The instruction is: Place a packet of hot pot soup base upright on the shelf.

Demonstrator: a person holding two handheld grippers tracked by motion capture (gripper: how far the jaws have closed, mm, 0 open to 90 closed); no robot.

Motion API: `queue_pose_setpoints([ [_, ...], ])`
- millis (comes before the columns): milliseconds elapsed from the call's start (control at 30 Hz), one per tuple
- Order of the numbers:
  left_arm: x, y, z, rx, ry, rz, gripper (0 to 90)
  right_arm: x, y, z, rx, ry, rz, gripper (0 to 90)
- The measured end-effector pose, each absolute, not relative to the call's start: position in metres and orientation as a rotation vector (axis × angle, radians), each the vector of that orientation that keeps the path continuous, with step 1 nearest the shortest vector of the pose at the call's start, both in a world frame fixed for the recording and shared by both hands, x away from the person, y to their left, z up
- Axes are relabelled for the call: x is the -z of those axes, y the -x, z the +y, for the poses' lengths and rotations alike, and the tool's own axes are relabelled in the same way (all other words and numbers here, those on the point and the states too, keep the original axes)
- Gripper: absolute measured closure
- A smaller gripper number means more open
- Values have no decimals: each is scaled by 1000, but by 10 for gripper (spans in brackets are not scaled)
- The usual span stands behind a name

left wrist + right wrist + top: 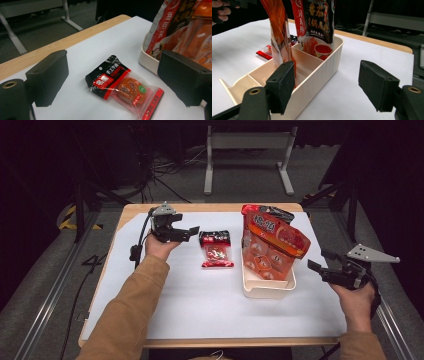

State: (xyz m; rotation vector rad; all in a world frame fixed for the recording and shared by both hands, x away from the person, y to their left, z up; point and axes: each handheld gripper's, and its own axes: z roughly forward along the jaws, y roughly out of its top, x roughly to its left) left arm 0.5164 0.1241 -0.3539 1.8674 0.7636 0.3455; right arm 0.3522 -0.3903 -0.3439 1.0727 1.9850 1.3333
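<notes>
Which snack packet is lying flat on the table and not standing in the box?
The small red-and-black clear plastic packet lies flat on the white table cover, beside the left gripper. The big orange pouch and the red-and-black pouch stand in the cream plastic box.

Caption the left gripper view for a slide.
Open left gripper hovers over a small red-and-black sauce packet beside the cream bin.
</notes>
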Motion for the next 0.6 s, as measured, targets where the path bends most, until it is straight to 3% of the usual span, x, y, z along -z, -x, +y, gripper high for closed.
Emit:
queue_pose_setpoints([
  [600,393,-549,104,-256,-1861,836,98,368,-340,-394,-1320,-1083,1978,291],
])
